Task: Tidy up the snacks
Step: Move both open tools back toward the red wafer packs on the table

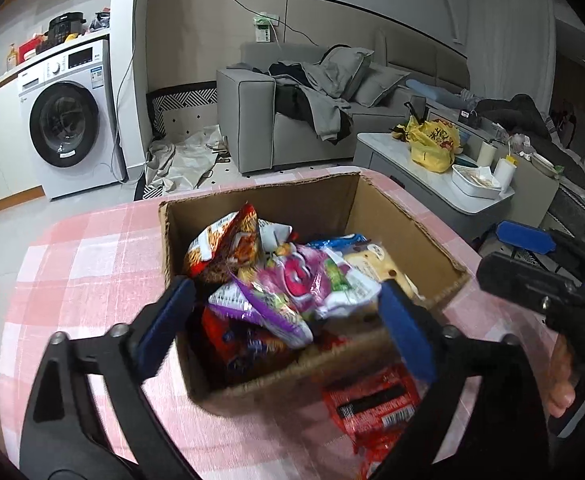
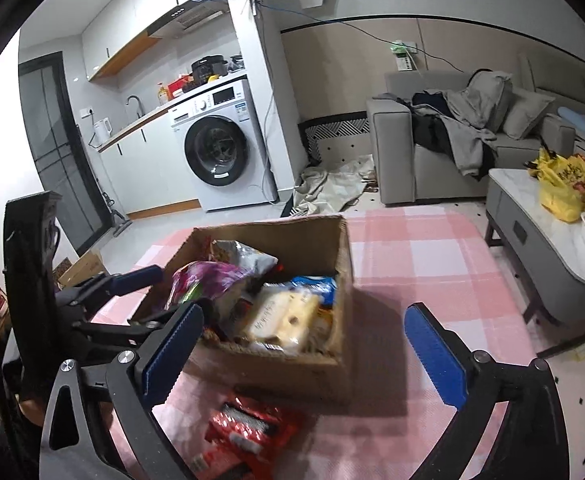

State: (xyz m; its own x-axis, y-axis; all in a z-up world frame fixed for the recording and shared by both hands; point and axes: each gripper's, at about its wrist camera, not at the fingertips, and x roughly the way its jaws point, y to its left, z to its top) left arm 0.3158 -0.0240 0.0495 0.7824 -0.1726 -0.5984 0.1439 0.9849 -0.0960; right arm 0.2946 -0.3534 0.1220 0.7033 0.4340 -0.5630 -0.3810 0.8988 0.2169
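An open cardboard box (image 1: 404, 216) stands on the pink checked table, full of snack packets: a purple packet (image 1: 292, 284) on top, an orange one (image 1: 228, 244), a yellow one (image 1: 376, 260). A red packet (image 1: 372, 404) lies on the cloth in front of the box. My left gripper (image 1: 288, 312) is open, its fingers spread over the box's near side, holding nothing. My right gripper (image 2: 304, 344) is open and empty above the box's near right corner (image 2: 332, 360); the red packet (image 2: 248, 432) lies below it. The left gripper also shows in the right wrist view (image 2: 144, 296).
The table (image 1: 92, 264) drops off at its rounded far edge. A grey coffee table (image 2: 532, 240) with a yellow bag (image 2: 568, 184) stands to the right. A sofa (image 1: 312, 120) and a washing machine (image 1: 68, 120) stand beyond. The right gripper's body (image 1: 544, 280) is close at the right.
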